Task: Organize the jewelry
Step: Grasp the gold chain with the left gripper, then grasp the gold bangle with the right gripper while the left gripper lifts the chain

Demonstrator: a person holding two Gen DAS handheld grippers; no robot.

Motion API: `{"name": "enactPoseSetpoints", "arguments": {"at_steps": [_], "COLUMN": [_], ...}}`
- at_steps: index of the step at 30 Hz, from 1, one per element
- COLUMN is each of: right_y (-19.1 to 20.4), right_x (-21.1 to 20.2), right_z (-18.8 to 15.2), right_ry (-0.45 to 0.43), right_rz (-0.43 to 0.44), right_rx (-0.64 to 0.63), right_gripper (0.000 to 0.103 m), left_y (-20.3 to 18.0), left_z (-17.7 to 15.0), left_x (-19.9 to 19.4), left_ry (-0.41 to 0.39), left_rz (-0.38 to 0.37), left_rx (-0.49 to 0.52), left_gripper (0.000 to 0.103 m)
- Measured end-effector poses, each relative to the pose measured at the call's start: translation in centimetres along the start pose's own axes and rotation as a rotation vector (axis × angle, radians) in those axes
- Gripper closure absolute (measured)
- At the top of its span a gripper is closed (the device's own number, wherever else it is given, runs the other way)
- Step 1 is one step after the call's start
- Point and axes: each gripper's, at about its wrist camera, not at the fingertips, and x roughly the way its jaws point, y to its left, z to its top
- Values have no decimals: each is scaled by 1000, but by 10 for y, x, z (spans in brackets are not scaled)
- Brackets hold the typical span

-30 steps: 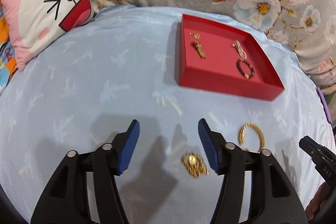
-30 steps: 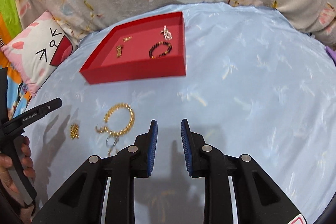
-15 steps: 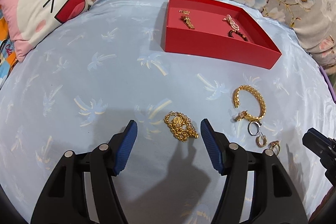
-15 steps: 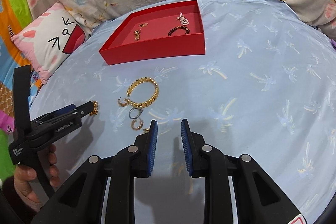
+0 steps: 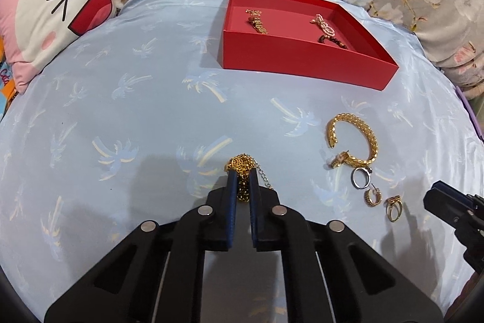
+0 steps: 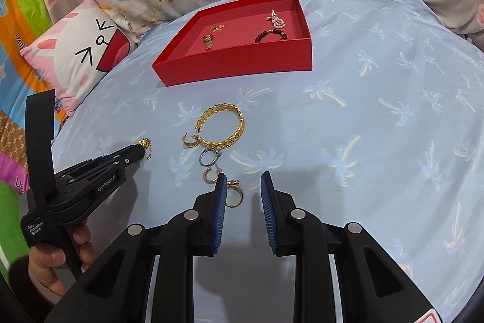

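- The left gripper (image 5: 242, 186), whose blue-padded fingers stood wide apart half a second ago, has closed on the bunched gold chain bracelet with a round coin charm (image 5: 240, 168); its thin extender chain dangles beside the right finger.
- The right gripper (image 6: 243, 189), nearly shut in the earlier frames, has spread its blue pads.
- It has also come forward and lower: the small gold ring with a dark stone (image 6: 234, 191) now lies between its fingertips, close to the left pad.
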Motion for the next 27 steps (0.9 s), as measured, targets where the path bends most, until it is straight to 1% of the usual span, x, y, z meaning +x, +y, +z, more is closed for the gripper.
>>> {"name": "enactPoseSetpoints", "arguments": {"at_steps": [4,8,12,16,20,26,27], "right_y": [3,6,8,8,7,10,10], "right_x": [4,11,20,35,50,70,73], "right_z": [2,12,25,37,46,51,51], "right_ry": [0,-6,-14,-5,10,40,45], "right_rz": [2,10,11,8,16,-3,-5], "right_rx": [-7,-10,-14,-12,1,-9,-11], "right_gripper": [80,80,80,80,80,80,83], "left_y": [0,-1,-1,0,1,6,6], "left_z": [1,6,14,21,26,31,31], "left_x": [-5,-16,-27,-35,-40,-42,-42], "left_ry": [2,-22,-47,-68,-81,-86,-86], "left_rz": [-33,-53,-73,-88,-92,-95,-94], "left_rx": [-15,-15,-19,-22,-27,-37,-37], "left_gripper": [97,100,100,100,100,100,100]}}
